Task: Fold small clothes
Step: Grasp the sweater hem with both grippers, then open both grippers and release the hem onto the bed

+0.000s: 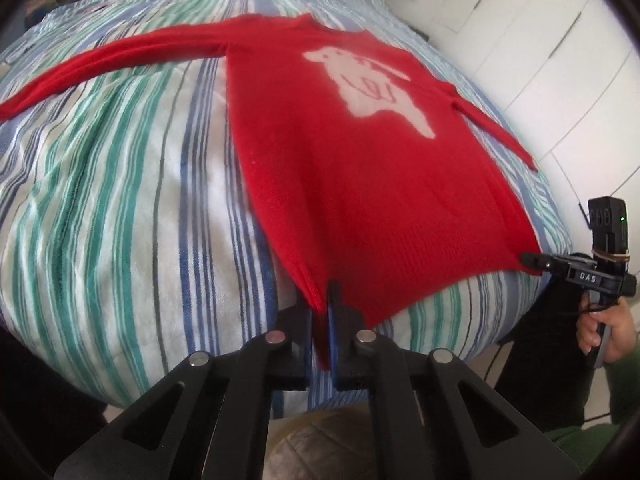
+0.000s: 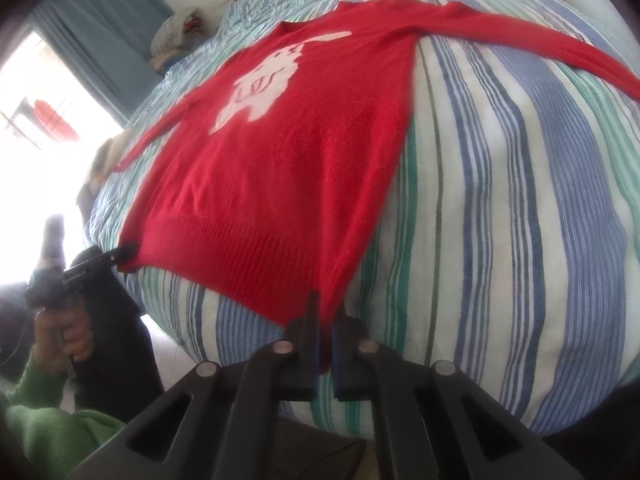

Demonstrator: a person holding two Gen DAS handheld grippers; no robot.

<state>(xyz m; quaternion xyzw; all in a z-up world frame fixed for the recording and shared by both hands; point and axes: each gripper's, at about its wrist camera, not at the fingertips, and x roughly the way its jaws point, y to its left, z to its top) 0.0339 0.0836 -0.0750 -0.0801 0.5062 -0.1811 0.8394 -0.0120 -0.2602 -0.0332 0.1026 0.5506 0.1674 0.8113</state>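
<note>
A small red sweater with a white animal print lies flat, front up, on a striped bed, sleeves spread out to both sides. My left gripper is shut on the sweater's bottom-left hem corner. My right gripper is shut on the bottom-right hem corner. The sweater also fills the right wrist view. Each gripper shows in the other's view: the right gripper at the hem's far corner, the left gripper likewise. The hem is stretched between them at the bed's near edge.
The striped blue, green and white bedcover spreads around the sweater. White cupboard doors stand beyond the bed. A bright window with blue curtains and a pile of clothes are at the far side.
</note>
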